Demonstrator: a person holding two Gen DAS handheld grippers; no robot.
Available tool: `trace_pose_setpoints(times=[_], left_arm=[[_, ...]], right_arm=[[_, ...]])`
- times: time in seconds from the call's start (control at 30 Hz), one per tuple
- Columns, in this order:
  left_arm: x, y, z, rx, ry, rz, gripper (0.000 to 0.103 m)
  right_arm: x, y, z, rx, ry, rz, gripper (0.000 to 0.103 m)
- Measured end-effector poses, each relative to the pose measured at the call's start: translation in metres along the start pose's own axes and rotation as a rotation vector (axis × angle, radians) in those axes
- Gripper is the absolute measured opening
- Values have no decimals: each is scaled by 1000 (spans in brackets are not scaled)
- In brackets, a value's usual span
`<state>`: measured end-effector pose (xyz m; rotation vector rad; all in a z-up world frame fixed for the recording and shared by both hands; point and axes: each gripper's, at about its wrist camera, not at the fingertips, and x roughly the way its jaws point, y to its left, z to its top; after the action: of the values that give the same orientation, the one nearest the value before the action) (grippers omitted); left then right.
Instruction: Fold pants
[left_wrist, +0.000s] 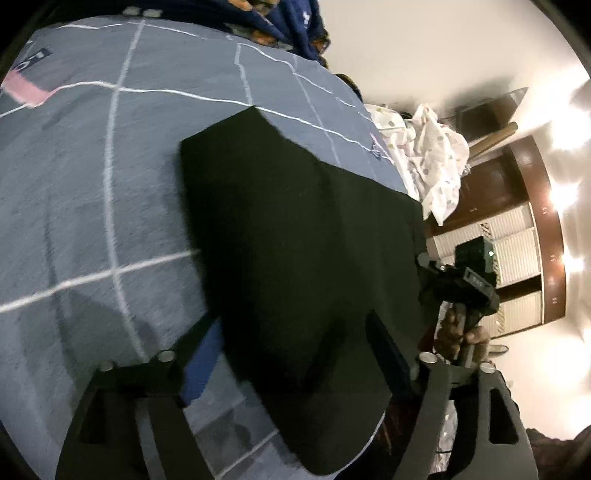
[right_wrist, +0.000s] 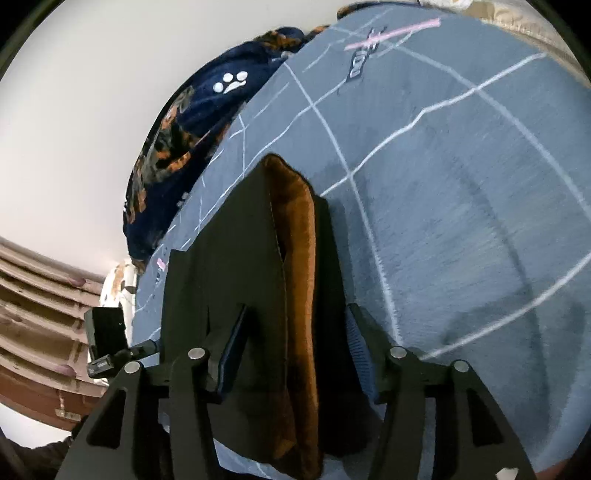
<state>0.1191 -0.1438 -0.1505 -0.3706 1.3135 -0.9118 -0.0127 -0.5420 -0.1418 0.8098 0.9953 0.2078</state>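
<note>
Bed cover: grey-blue cloth with a grid of thin white lines, filling the left and centre of the left wrist view and the right and upper part of the right wrist view. A pink stripe and a dark printed mark sit at the upper left of the left wrist view.

Pants: black, folded flat on the bed cover, running from frame centre to the lower edge in both views. In the right wrist view an orange-brown inner lining shows as a long strip down the middle of the pile.

Blanket: dark blue with orange patches and a white paw print, heaped at the far edge of the bed, left of centre in the right wrist view.

Wardrobe: brown frame with pale slatted doors, right side of the left wrist view.

White dotted cloth: crumpled, at the bed's edge, upper right of centre in the left wrist view.

Left gripper: lower edge of its own view, jaws spread wide; one finger lies on the bed cover left of the pants, the other over the black cloth. No pinch is visible.

Right gripper: lower edge of its own view, jaws apart, straddling the pants with the lining strip between them; pads not pressed on the cloth. Seen also at the right of the left wrist view, gripped by a hand.
</note>
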Motion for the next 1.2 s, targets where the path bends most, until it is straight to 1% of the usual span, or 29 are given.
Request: trace_pose_setpoints(times=[0.03,0.1,0.13,0.17,0.2,0.23,0.27,0.37,0.4,0.47,0.57,0.6,0.67,0.73,0.8,0.83,0.9,0.93,0.97,1.0,1.03,1.07,1.1,1.13,1.2], left_arm=[[2,-2,2,12,5,3,79],[6,-7,4,40,15,16,79],[7,-10,5,50,16,27,69],[8,-11,4,54,20,44,39],[12,-10,5,47,28,53,24],[13,-8,4,21,28,38,20],[12,-7,3,12,8,30,17],[3,-17,-2,64,-26,42,14],[0,-17,0,70,-28,38,14],[-10,-13,1,62,-42,38,14],[-37,1,-2,28,-72,46,13],[-54,9,-6,15,-92,59,13],[-83,20,-14,1,-133,90,10],[-115,34,-25,-25,-184,124,10],[-141,51,-38,-66,-231,170,10],[-149,59,-44,-77,-244,186,10],[-156,75,-55,-90,-249,247,10],[-156,82,-60,-108,-244,258,11],[-156,86,-63,-124,-245,240,11],[-157,88,-65,-146,-255,216,11],[-158,87,-66,-149,-266,225,12],[-160,87,-67,-145,-271,236,14],[-161,84,-67,-141,-278,253,17],[-163,81,-68,-143,-288,271,21],[-168,75,-72,-131,-321,295,24]], right_arm=[[2,0,0,5,1,9,52],[3,1,0,-4,9,2,42],[4,1,-1,-5,15,0,39],[5,0,-1,-1,20,6,34],[6,1,-1,3,21,13,31],[6,1,-2,3,19,15,30],[6,2,-3,7,15,23,27],[4,1,-7,51,4,60,24],[5,0,-8,76,2,85,23],[7,1,-12,122,0,133,23],[18,18,-20,129,26,191,21],[24,27,-25,124,39,211,21],[42,49,-35,113,70,265,21],[62,70,-45,108,101,316,21],[89,96,-55,74,148,346,21],[100,107,-59,56,167,354,21],[126,121,-66,54,198,368,21],[136,125,-67,45,200,355,21],[141,126,-67,41,196,349,21],[142,126,-67,48,191,347,26],[139,125,-68,55,180,325,27],[128,123,-68,57,144,284,27],[114,120,-68,61,99,270,27],[99,116,-70,79,61,284,27],[73,114,-73,100,33,352,27]])
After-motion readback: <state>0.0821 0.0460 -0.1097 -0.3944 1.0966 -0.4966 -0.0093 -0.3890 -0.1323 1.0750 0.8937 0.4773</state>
